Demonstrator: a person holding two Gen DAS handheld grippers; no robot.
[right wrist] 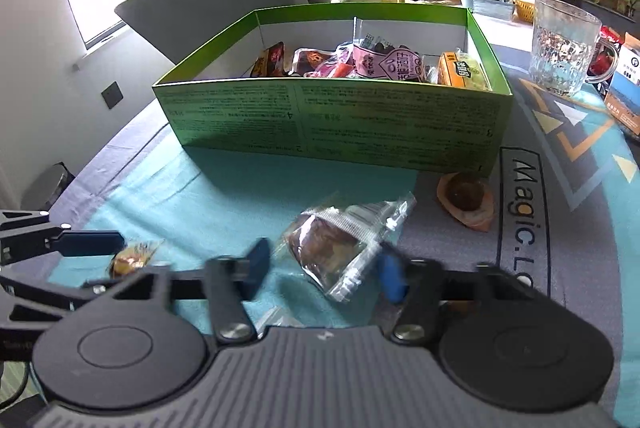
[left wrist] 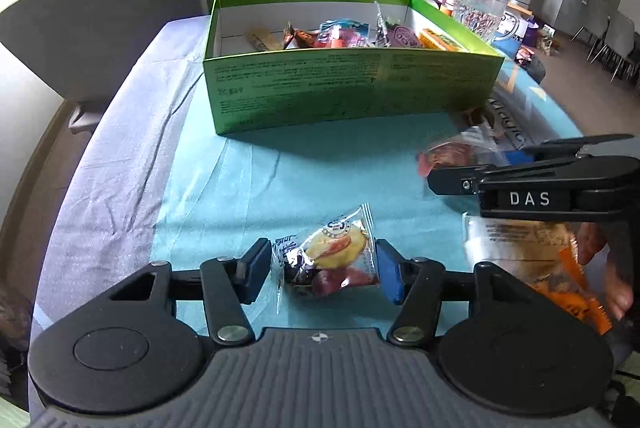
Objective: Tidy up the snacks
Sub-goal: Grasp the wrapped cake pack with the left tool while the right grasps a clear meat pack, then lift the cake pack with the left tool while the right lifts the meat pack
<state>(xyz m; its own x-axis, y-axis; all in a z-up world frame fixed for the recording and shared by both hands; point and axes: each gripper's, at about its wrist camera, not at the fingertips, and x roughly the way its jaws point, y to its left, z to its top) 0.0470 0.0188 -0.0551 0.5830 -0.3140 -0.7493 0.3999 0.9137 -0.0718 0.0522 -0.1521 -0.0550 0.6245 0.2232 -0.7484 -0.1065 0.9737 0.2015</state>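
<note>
Green box (left wrist: 352, 88) stands ahead of both tongs on the teal cloth (left wrist: 224, 188), long axis running left to right across each view; its near wall carries dense small print, too fine to read. Inside, a heap of wrapped snacks, mostly hidden by that wall; one pink packet (right wrist: 394, 64) shows characters I cannot make out. Glass mug (right wrist: 562, 48) sits right of the box, its handle partly cut by clutter. The mat (right wrist: 568, 228) to the right of the right tongs reads "Magic.Lo", the rest hidden behind the tong body. Left tongs (left wrist: 323, 268): blue pads touch both ends of a fruit-printed snack packet (left wrist: 332, 256), closed on it, packet's long axis lying across between the pads, round seal logo unreadable. Right tongs (right wrist: 324, 270): a clear-wrapped brown pastry (right wrist: 336, 244) sits between the pads, tilted, crimped end pointing up-right; motion blur, so grip cannot be told. In the left view the right tongs' body shows "DAS". A small orange-wrapped dark sweet (right wrist: 466, 198) lies ahead-right of the right tongs, near the box corner.
</note>
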